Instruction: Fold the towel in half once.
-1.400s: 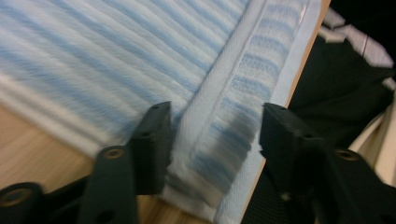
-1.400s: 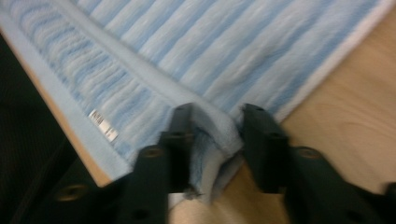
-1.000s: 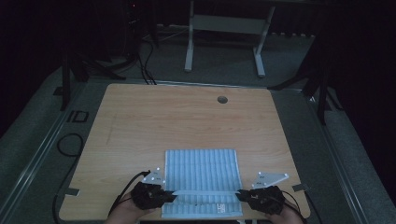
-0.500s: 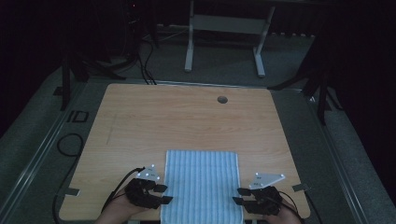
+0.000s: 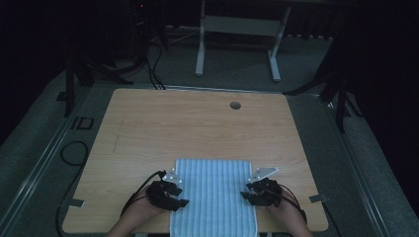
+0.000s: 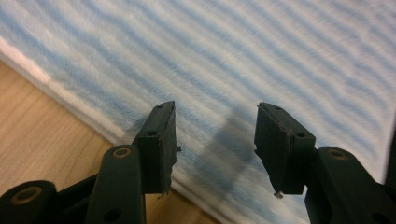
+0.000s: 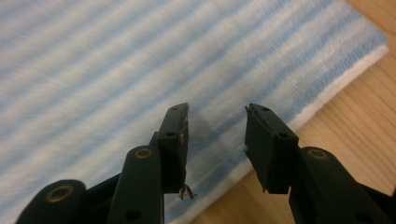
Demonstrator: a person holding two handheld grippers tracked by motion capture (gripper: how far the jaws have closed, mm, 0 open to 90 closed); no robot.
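A blue and white striped towel (image 5: 212, 192) lies flat on the wooden table (image 5: 197, 123), its near end reaching the table's front edge. My left gripper (image 5: 182, 196) sits at the towel's left edge, pointing inward. In the left gripper view the towel (image 6: 261, 60) lies under the left gripper (image 6: 215, 135), whose jaws have just been opening and stand apart with nothing between them. My right gripper (image 5: 245, 194) is at the towel's right edge. Its jaws have also just opened over the towel (image 7: 116, 70), and the right gripper (image 7: 217, 135) holds nothing.
A small round hole (image 5: 235, 105) is set in the table's far side. Behind the table stands a white metal frame (image 5: 237, 29). Cables (image 5: 74, 153) lie on the grey floor to the left.
Both grippers were shut on the towel's near part a second ago. They have let go, opened and sunk a little, and the towel now lies flat.
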